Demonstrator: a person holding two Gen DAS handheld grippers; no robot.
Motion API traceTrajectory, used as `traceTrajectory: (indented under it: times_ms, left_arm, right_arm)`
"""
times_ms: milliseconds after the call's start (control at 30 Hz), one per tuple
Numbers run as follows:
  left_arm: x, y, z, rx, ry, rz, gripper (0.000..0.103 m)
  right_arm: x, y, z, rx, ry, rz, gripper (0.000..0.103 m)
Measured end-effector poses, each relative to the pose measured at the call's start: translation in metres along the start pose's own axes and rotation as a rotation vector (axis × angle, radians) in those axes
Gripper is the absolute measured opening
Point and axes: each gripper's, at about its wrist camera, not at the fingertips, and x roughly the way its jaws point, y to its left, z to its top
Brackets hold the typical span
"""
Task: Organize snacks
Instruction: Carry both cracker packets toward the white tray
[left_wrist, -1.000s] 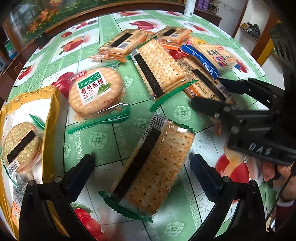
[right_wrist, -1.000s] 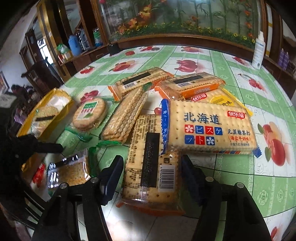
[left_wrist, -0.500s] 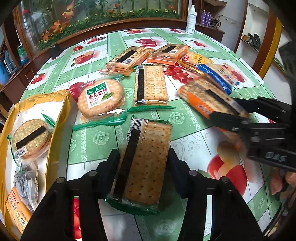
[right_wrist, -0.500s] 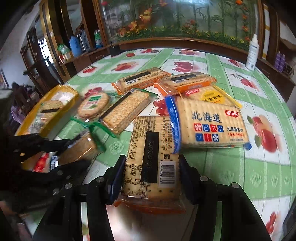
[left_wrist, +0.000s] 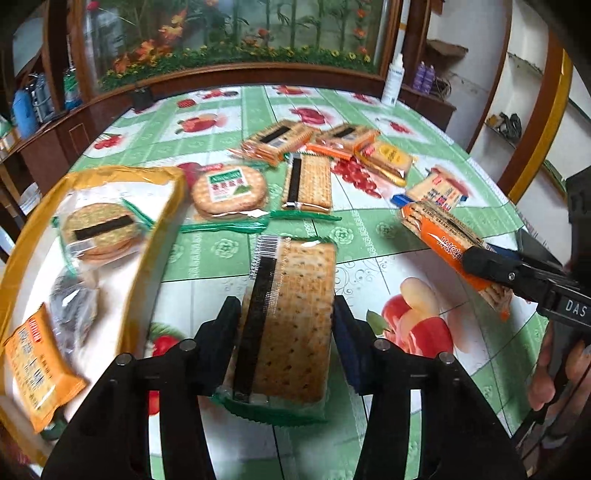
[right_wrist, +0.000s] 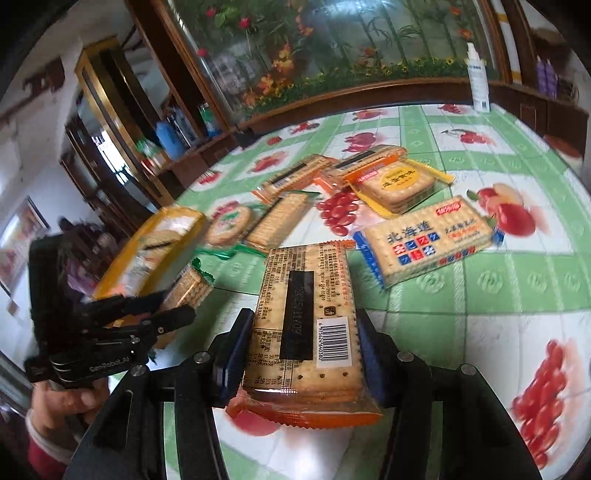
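A green-edged cracker pack (left_wrist: 291, 317) is pinched by the left claw (left_wrist: 286, 328), with 1 finger pressed on each long side. The pack's long axis runs straight forward along the fingers, barcode end farthest out, and it appears lifted off the bench (left_wrist: 207, 122). An orange-edged cracker pack (right_wrist: 306, 332) is pinched the same way by the right claw (right_wrist: 299, 354), its long axis also pointing forward and its crimped end hanging near the wrist.

The relation on which the coming move turns is the position of the yellow tray (left_wrist: 159, 236): it lies to the left of both claws, just beside the left one and well apart from the right one. The left claw is therefore judged the nearer, and a short swing leftward over the tray's raised rim would probably be enough. 3 snacks are already held in that tray: a round cracker pack (left_wrist: 99, 232), a dark packet and an orange packet.

About 6 packs are left on the bench, among them a blue-edged pack (right_wrist: 428, 240) just ahead of the right claw.
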Motion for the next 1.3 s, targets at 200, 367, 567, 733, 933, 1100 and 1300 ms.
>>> traceTrajectory:
  times_ms: [200, 367, 567, 733, 933, 1100, 1300]
  left_arm:
    - [-0.033, 0.013, -0.005, -0.045, -0.081, 0.049, 0.047]
    - [-0.051, 0.030, -0.009, -0.095, -0.128, 0.118, 0.048]
    - [-0.057, 0.054, -0.015, -0.146, -0.146, 0.186, 0.048]
    - [-0.063, 0.071, -0.022, -0.174, -0.158, 0.234, 0.048]
    - [-0.071, 0.094, -0.028, -0.228, -0.169, 0.283, 0.048]
    - [-0.075, 0.112, -0.031, -0.271, -0.178, 0.313, 0.048]
    - [-0.076, 0.133, -0.038, -0.312, -0.181, 0.350, 0.048]
  right_arm:
    - [-0.009, 0.010, 0.000, 0.006, -0.037, 0.030, 0.055]
    - [-0.009, 0.037, 0.006, -0.047, -0.054, 0.059, 0.055]
    - [-0.004, 0.068, 0.013, -0.097, -0.061, 0.109, 0.054]
    - [0.003, 0.086, 0.019, -0.119, -0.061, 0.144, 0.054]
    - [0.020, 0.110, 0.023, -0.142, -0.042, 0.190, 0.054]
    - [0.035, 0.131, 0.027, -0.167, -0.021, 0.219, 0.054]
    - [0.062, 0.164, 0.033, -0.209, 0.000, 0.252, 0.054]
